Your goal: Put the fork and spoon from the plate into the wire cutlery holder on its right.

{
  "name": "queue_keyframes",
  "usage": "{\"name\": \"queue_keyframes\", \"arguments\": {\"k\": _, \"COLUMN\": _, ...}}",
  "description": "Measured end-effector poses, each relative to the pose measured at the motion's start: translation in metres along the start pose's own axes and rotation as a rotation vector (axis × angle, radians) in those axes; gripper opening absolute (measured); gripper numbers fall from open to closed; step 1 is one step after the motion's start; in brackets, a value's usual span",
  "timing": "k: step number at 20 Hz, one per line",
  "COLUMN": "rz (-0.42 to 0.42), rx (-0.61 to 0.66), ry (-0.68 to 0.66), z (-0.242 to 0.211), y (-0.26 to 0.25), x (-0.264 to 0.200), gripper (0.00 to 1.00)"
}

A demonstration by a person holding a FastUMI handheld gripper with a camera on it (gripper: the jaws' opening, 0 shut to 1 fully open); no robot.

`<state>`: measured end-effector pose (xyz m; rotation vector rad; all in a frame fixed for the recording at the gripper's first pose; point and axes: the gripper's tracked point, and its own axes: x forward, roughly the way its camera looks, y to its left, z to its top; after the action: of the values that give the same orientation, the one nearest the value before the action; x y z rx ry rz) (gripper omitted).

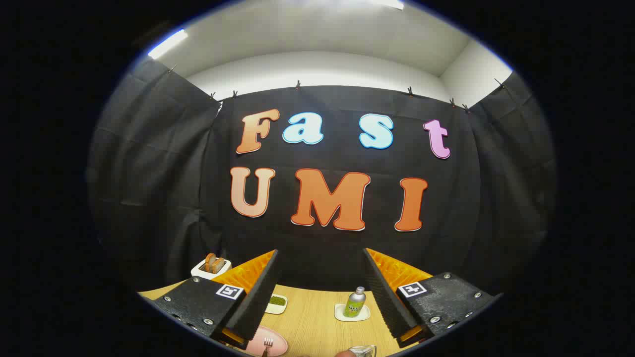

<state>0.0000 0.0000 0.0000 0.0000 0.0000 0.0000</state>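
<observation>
Fork [268,343] on pink plate [276,339], low between fingers; gripper [320,292] spread wide, empty; wire holder [363,351] barely visible; risk: blind descent, tines skid, grasp misses.

**Fork, plate and holder**

Pink round plate [270,342] lies on the table at about 7 o'clock, below the left finger. A fork [268,343] rests on it, tines toward 12 o'clock. The wire holder's [362,351] rim shows at 5 o'clock, right of the plate.
</observation>
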Motion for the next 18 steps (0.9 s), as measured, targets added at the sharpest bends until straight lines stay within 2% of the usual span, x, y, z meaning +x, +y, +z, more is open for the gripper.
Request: {"name": "queue_keyframes", "arguments": {"k": 18, "rz": 0.059, "rx": 0.004, "ry": -0.003, "z": -0.001, "y": 0.01, "x": -0.007, "gripper": 0.97}}
